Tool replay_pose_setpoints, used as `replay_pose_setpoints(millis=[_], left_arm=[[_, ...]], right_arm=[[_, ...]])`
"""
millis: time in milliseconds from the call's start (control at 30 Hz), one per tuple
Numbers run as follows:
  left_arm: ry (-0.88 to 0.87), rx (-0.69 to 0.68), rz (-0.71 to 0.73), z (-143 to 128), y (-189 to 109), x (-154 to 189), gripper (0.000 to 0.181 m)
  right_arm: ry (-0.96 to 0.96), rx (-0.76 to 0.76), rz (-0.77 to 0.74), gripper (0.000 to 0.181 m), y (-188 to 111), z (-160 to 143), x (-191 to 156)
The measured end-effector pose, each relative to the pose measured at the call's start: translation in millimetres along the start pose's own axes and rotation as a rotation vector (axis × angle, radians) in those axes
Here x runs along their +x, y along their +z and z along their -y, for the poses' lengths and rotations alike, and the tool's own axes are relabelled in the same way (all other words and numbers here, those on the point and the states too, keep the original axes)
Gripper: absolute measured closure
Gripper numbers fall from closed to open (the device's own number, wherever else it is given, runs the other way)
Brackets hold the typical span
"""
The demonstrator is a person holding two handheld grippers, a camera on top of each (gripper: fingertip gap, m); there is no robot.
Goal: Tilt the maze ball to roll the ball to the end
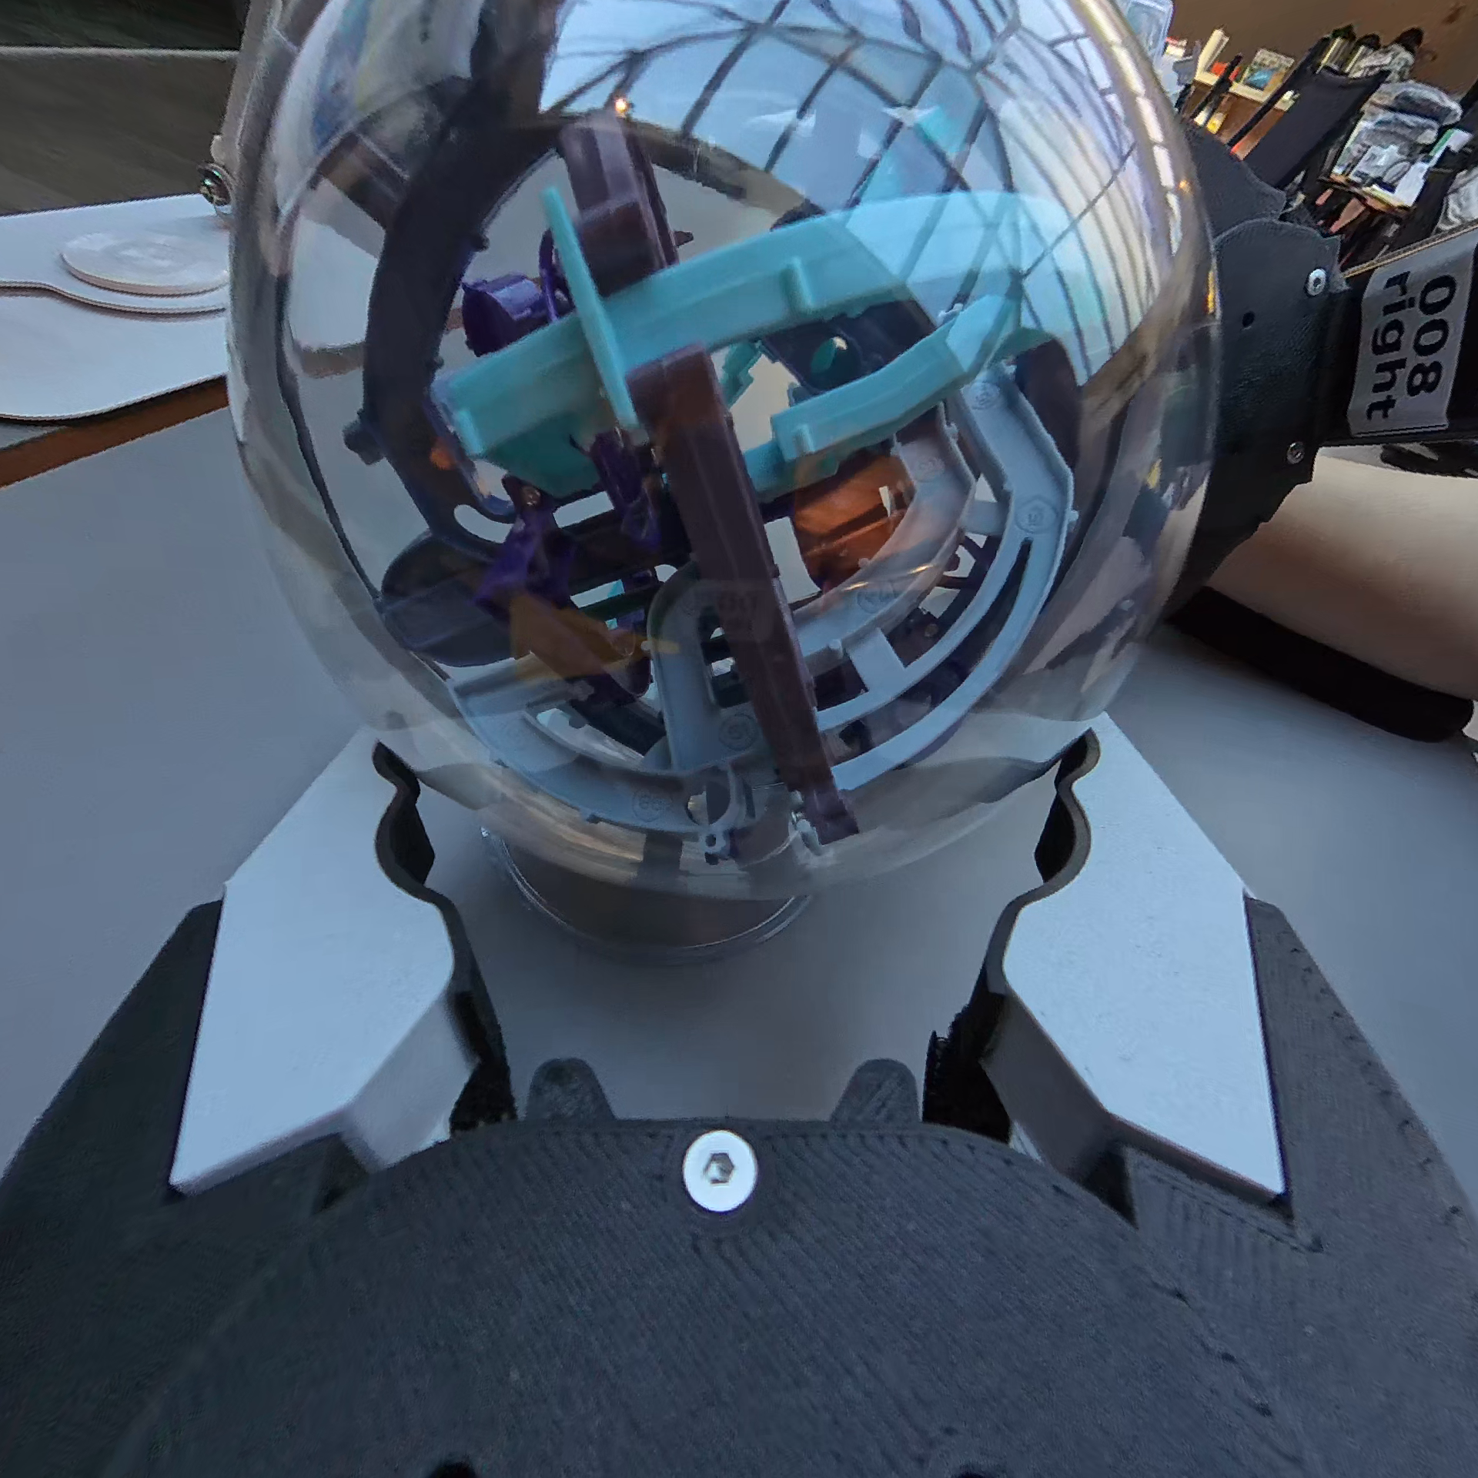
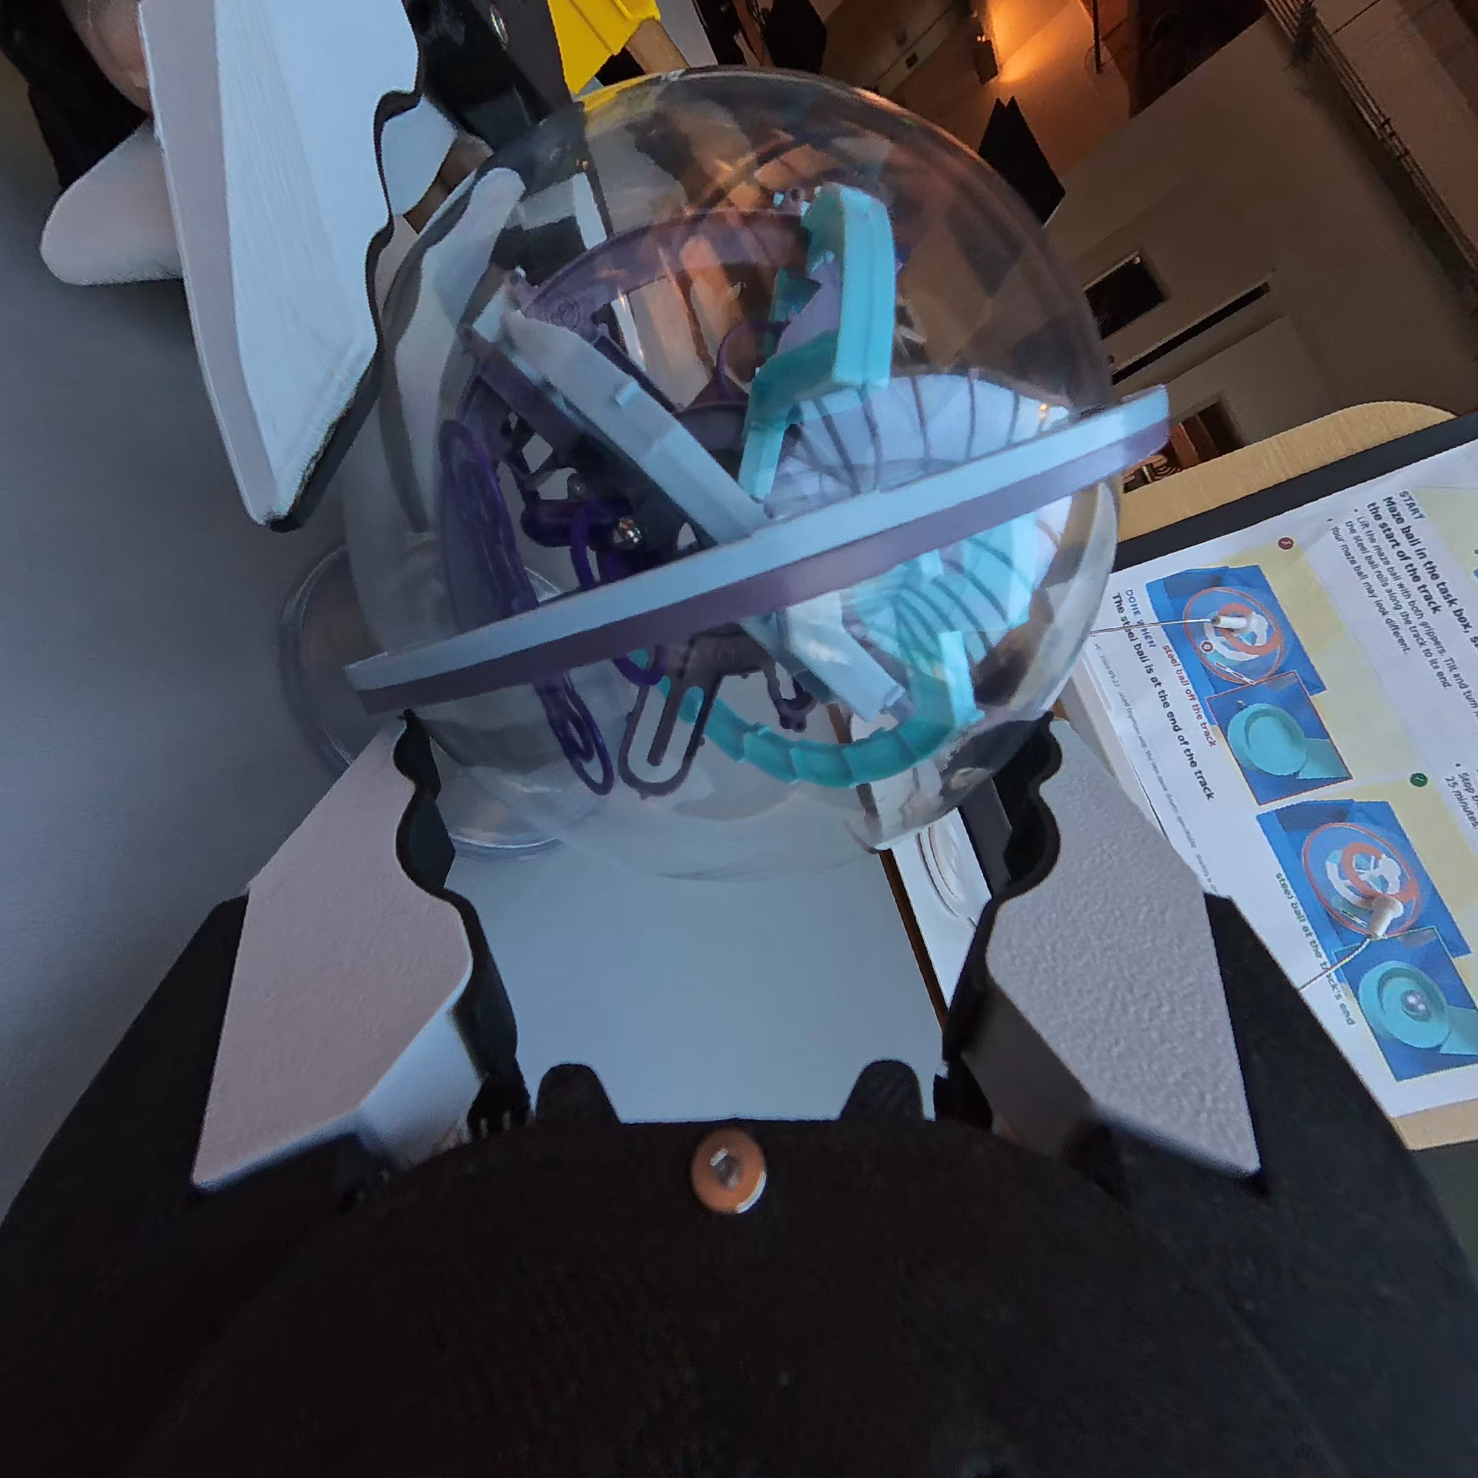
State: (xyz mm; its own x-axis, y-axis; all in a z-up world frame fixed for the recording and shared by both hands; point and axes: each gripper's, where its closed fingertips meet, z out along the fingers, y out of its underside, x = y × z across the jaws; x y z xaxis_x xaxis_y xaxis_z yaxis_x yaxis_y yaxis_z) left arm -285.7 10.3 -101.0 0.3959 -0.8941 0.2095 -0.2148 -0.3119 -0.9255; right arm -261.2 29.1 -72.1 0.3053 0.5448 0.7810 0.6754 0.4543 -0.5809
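Note:
The maze ball is a clear sphere with teal, grey and purple tracks inside. My left gripper has its white fingertips pressed on the sphere's lower sides. My right gripper holds the maze ball the same way from another side. The sphere is tilted, with its rim band slanting. A small shiny steel ball sits among the purple tracks. A clear round stand is just under the sphere; I cannot tell if they touch. The stand also shows in the right wrist view.
The grey table bears a white mat with a round disc at the far left. A printed instruction sheet lies to the right. A person's forearm rests behind the right gripper's black body. Chairs and shelves stand beyond.

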Motion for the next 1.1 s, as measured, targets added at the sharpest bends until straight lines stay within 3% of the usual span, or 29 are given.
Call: replay_pose_setpoints(millis=[1100], left_arm=[[-0.043,0.017,-0.016,6.1,4.6,-1.6,0.026]], right_arm=[[0.049,-0.007,0.0,0.038,1.8,-4.8,3.4]])
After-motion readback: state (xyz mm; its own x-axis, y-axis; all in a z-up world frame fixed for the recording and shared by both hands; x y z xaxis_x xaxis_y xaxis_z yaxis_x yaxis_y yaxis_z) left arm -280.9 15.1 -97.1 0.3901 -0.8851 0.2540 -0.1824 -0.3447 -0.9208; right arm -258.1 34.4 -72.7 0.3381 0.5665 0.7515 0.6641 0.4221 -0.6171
